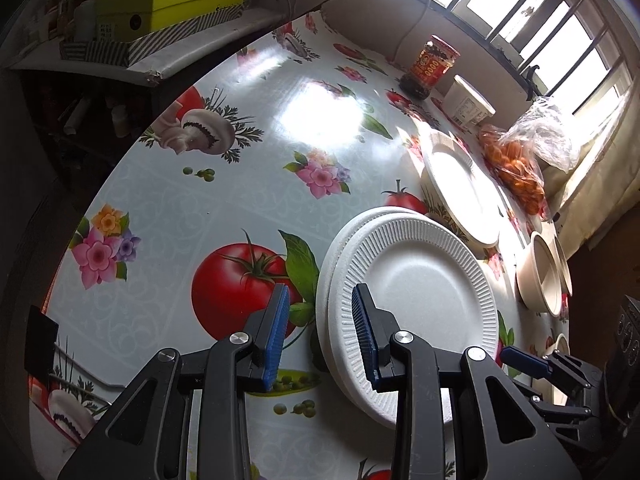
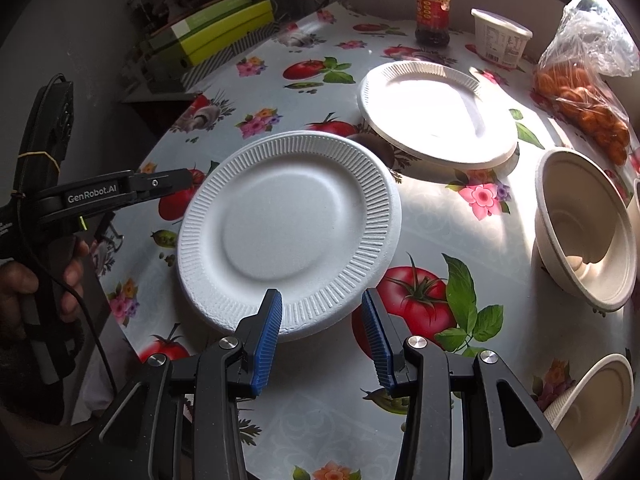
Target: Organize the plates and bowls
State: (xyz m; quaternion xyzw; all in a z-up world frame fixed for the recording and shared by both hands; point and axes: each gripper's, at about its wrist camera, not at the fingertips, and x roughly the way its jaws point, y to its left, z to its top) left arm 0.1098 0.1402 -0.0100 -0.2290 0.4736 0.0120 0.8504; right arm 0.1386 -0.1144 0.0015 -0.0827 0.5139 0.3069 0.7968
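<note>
Two white ribbed foam plates (image 1: 412, 292) lie stacked on the flowered tablecloth, and the right wrist view shows the stack (image 2: 288, 232) in the middle. My left gripper (image 1: 320, 336) hovers open over the stack's left rim, one finger above the rim and one above the cloth. From the right wrist view the left gripper (image 2: 160, 188) reaches in at the plate's left edge, held by a hand (image 2: 24, 284). My right gripper (image 2: 323, 340) stands open at the stack's near rim, gripping nothing. A beige paper plate (image 2: 436, 116) lies behind, and two beige bowls (image 2: 584, 228) (image 2: 592, 408) sit to the right.
A sauce jar (image 2: 432, 12), a white tub (image 2: 500, 38) and a plastic bag of orange fruit (image 2: 580, 108) stand along the far side by the window. Green boxes (image 2: 224, 28) sit on a shelf past the table's far left edge.
</note>
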